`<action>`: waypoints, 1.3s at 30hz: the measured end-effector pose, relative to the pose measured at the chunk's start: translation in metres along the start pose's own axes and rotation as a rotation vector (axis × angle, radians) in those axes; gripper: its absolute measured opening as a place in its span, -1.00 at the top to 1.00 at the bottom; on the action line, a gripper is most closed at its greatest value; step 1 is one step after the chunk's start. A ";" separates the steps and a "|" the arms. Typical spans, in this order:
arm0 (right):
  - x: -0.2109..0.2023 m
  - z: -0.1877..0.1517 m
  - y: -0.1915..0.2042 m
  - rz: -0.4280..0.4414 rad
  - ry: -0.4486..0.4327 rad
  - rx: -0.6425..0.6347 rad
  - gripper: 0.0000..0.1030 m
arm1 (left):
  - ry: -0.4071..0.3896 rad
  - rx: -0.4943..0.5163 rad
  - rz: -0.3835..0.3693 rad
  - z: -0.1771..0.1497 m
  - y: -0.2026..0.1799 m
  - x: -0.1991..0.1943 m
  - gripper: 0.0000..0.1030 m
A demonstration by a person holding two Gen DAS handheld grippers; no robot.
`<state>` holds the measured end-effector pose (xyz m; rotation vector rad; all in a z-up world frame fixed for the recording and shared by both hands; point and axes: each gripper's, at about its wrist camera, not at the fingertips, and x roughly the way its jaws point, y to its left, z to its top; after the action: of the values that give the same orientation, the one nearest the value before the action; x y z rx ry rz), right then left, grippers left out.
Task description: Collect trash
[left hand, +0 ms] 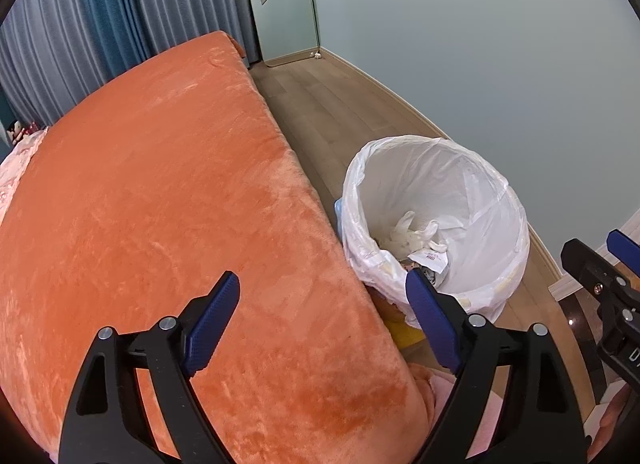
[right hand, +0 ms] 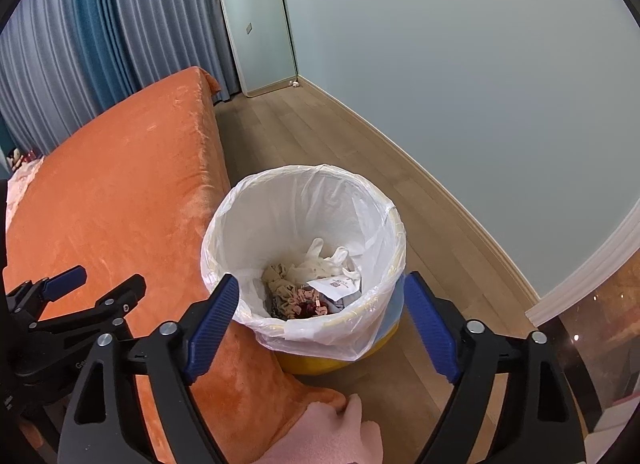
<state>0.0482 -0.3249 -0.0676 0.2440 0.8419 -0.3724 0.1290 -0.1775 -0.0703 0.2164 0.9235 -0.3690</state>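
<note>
A trash bin with a white plastic liner (left hand: 476, 183) (right hand: 280, 203) stands on the wood floor beside the orange bed. Crumpled white tissues (right hand: 320, 264), a printed paper slip (right hand: 338, 286) and mixed scraps lie inside it. My left gripper (left hand: 322, 306) is open and empty above the bed's edge, left of the bin. My right gripper (right hand: 320, 310) is open and empty, above the bin's near rim. The right gripper also shows at the right edge of the left wrist view (left hand: 600, 264), and the left gripper shows at the left of the right wrist view (right hand: 92, 284).
The orange plush bed cover (left hand: 160, 203) (right hand: 112, 191) fills the left side. A pale wall (left hand: 480, 43) and baseboard run behind the bin. A mirror (right hand: 256, 19) leans in the far corner by blue curtains (right hand: 100, 23). Pink fabric (right hand: 328, 436) lies near the front.
</note>
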 end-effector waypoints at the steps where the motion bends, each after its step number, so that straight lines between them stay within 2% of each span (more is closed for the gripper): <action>1: 0.000 -0.001 0.002 -0.001 0.002 -0.009 -0.62 | 0.001 -0.001 0.005 -0.001 0.001 0.000 -0.57; 7: -0.001 -0.005 0.010 -0.026 -0.007 -0.049 -0.63 | 0.003 0.003 0.018 -0.005 0.000 -0.001 -0.59; 10: -0.002 -0.007 0.012 -0.022 -0.012 -0.055 -0.76 | -0.001 0.003 0.022 -0.007 -0.001 -0.002 -0.65; 19: -0.002 -0.011 0.019 -0.036 -0.012 -0.112 -0.76 | -0.005 -0.003 0.024 -0.009 -0.001 -0.003 -0.68; 33: -0.005 -0.013 0.021 -0.049 -0.020 -0.127 -0.77 | -0.003 -0.012 0.029 -0.012 -0.001 -0.006 -0.70; 35: -0.005 -0.014 0.021 -0.053 -0.025 -0.127 -0.87 | -0.001 -0.010 0.029 -0.012 -0.003 -0.007 -0.70; 39: -0.004 -0.015 0.018 -0.038 -0.024 -0.120 -0.87 | 0.005 -0.014 0.030 -0.012 -0.004 -0.007 -0.70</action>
<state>0.0433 -0.3020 -0.0732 0.1123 0.8430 -0.3588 0.1151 -0.1757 -0.0721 0.2184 0.9265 -0.3345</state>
